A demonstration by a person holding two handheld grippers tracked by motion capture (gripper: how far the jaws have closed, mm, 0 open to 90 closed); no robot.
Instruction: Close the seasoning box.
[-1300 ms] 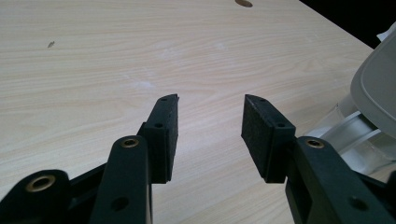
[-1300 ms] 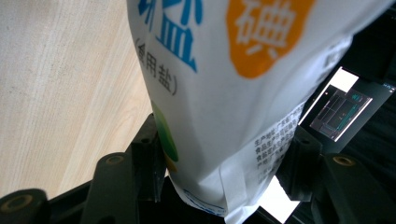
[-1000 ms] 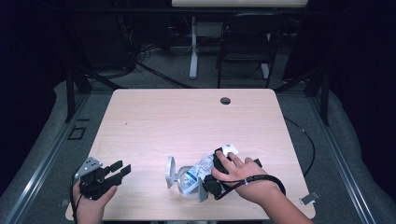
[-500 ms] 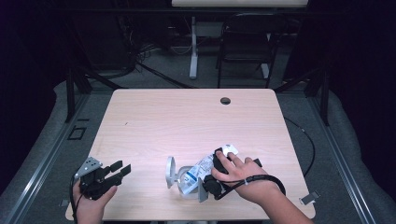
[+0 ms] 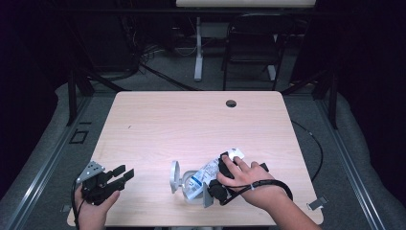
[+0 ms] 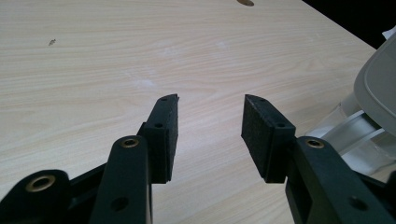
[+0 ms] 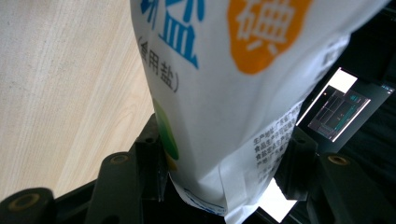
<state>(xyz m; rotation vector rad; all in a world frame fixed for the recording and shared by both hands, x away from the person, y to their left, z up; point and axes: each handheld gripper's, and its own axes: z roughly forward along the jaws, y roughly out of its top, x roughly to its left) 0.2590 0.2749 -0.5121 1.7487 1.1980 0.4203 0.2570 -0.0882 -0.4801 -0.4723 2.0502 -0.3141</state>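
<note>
The right gripper (image 7: 219, 158) is clamped on a white plastic salt bag with blue and orange print (image 7: 233, 93), which sits squeezed between its two black jaws and rises straight ahead of them. Just beyond the bag's far end lies a clear plastic container with a pale grey lid (image 5: 179, 178) on the light wooden table (image 5: 191, 124). The left gripper (image 6: 210, 126) rests released, jaws spread over bare wood, with the container off to its right.
</note>
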